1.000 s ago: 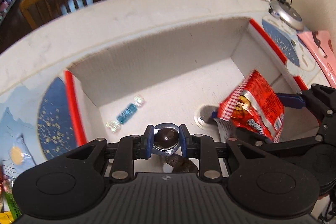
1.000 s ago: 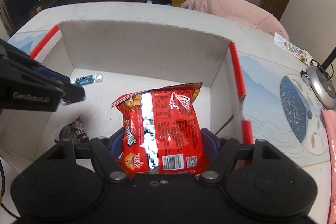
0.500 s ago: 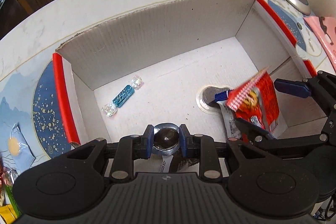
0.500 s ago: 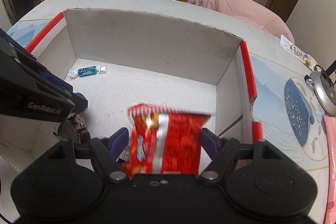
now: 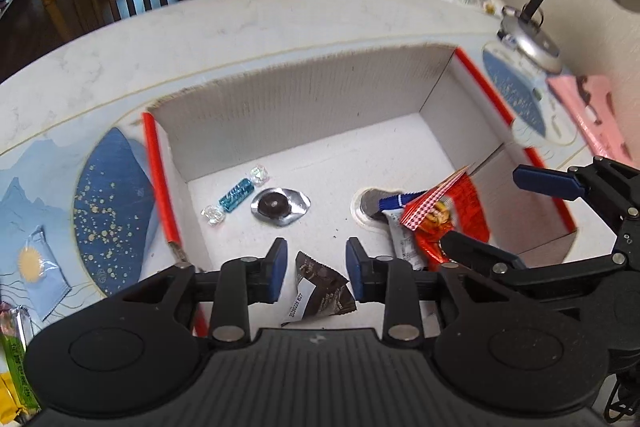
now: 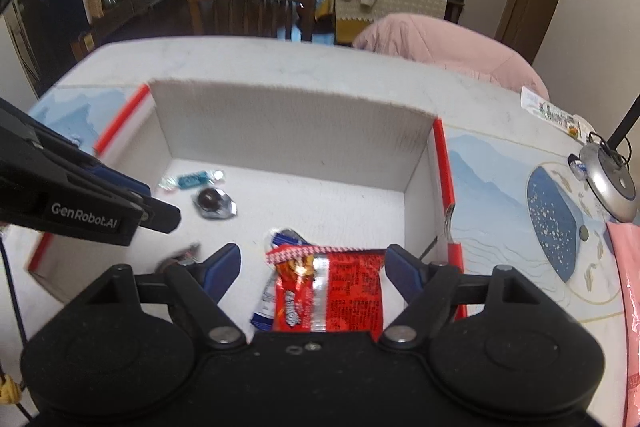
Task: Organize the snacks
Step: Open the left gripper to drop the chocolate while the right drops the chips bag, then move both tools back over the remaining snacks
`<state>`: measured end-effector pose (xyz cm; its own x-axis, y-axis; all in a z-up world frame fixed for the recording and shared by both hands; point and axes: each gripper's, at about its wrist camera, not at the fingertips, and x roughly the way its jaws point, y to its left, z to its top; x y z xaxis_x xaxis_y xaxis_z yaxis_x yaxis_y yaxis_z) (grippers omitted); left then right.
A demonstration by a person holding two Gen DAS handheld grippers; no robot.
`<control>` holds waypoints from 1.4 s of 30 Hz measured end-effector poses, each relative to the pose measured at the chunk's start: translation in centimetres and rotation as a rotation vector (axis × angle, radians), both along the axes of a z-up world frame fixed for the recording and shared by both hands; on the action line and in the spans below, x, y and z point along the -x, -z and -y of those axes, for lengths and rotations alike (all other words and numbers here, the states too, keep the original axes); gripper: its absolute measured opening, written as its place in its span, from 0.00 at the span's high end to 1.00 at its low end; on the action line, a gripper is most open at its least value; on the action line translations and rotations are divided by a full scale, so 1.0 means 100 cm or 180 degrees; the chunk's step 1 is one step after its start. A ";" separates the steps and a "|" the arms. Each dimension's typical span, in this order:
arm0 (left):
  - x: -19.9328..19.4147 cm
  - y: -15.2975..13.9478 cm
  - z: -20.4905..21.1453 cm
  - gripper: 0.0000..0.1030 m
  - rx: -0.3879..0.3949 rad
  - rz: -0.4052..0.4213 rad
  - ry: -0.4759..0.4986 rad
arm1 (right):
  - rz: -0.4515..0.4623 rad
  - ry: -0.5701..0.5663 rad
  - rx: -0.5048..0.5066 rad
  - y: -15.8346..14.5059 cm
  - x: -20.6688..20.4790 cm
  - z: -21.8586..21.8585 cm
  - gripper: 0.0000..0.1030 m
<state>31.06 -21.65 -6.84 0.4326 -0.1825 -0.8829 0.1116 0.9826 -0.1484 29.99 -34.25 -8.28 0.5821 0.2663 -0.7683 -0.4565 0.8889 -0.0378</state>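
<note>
1. "GenRobot.AI" is printed in white on the side of the left gripper point(image 6: 156, 215), seen from the right wrist view; the dark brown wrapper point(image 5: 320, 285) carries a white label with a date code too small to read surely.
2. The red snack bag point(image 6: 332, 291) has white lettering and a barcode side panel, blurred beyond reading.
3. All the snacks lie inside an open white cardboard box point(image 5: 304, 107) with red-edged flaps, which sits on a pale surface point(image 5: 240, 23) over a blue-patterned mat point(image 5: 112, 195).
4. On the box floor, at 10 o'clock from the left gripper point(image 5: 316, 267), lies a blue twist-wrapped candy point(image 5: 236, 199); just beside it, toward 11 o'clock, is a silver foil cup with a dark chocolate point(image 5: 278, 207).
5. The red snack bag point(image 5: 444, 215) rests at the box's 4 o'clock corner, lying over a blue-and-white packet point(image 5: 394, 223).
6. The left fingers point(image 5: 276, 267) are spread apart and grip nothing; the brown wrapper lies on the floor below the gap.
7. The right gripper point(image 6: 314, 267) hangs over the red bag with fingers point(image 6: 404, 267) spread wide, clear of its edges.
8. Outside the box at 2 o'clock stand a lamp base point(image 5: 528, 43) and a pink sheet point(image 5: 592, 115); more packets point(image 5: 38, 267) lie at 8 o'clock.
</note>
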 end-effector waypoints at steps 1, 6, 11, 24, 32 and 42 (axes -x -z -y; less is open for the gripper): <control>0.003 -0.003 -0.002 0.61 0.0019 0.0034 -0.0011 | 0.0020 -0.0012 -0.0043 -0.004 0.003 0.000 0.22; 0.024 -0.023 -0.012 0.59 0.0090 0.0245 -0.0070 | 0.0110 -0.0059 -0.0193 -0.025 0.016 0.000 0.20; 0.048 -0.047 -0.022 0.52 0.0063 0.0515 -0.0120 | 0.0220 -0.0145 -0.0371 -0.043 0.030 -0.006 0.13; 0.108 -0.082 -0.082 0.43 0.0046 0.0948 -0.0400 | 0.0393 -0.0404 -0.0739 -0.069 0.064 -0.052 0.01; 0.150 -0.078 -0.144 0.37 0.0125 0.1010 -0.0628 | 0.0372 -0.0519 -0.0926 -0.066 0.088 -0.096 0.00; 0.194 -0.068 -0.220 0.22 0.0008 0.1131 -0.0869 | 0.0188 -0.0576 -0.0946 -0.047 0.113 -0.162 0.00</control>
